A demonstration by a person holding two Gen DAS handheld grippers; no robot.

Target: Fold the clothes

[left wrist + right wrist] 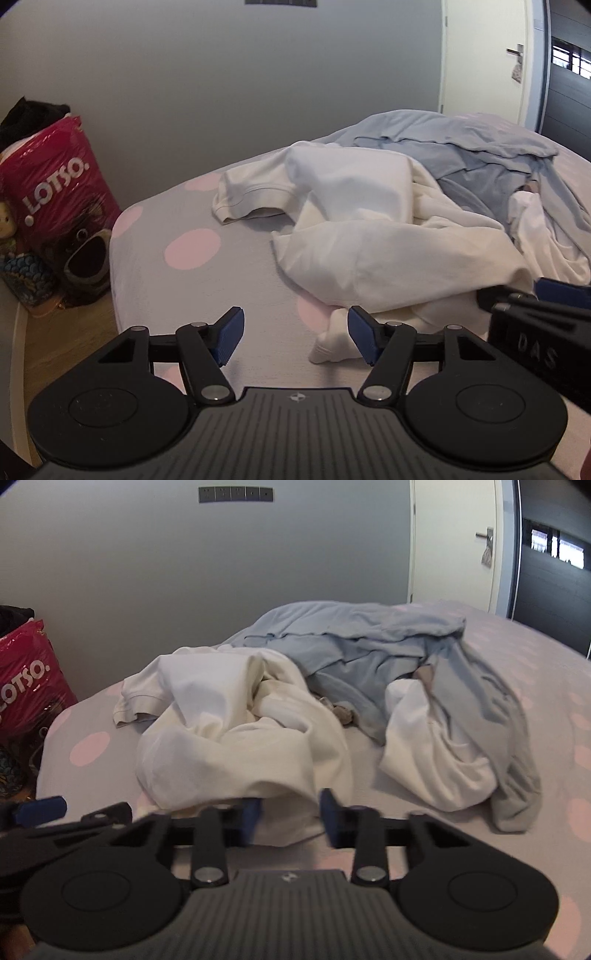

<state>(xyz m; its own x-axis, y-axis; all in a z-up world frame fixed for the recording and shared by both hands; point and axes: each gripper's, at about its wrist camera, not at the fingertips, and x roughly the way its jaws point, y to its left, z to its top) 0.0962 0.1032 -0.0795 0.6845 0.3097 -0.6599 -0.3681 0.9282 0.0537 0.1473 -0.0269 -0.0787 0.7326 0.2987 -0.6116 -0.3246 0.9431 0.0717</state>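
A crumpled white shirt (369, 240) (229, 746) lies on the bed, with a light blue garment (461, 147) (369, 646) heaped behind it. A second white piece (436, 760) lies under the blue one's right side. My left gripper (295, 338) is open just above the sheet. A white sock-like end (328, 343) lies against its right pad, and the left pad is clear of it. My right gripper (291, 819) is blurred and stands at the shirt's near hem. White cloth lies between its pads, with a gap still showing.
The bed sheet (184, 277) is grey with pink dots, and its left edge drops to a wooden floor (55, 350). A red LOTSO bag (62, 184) and toys stand by the wall at left. A door (487, 55) is at the back right.
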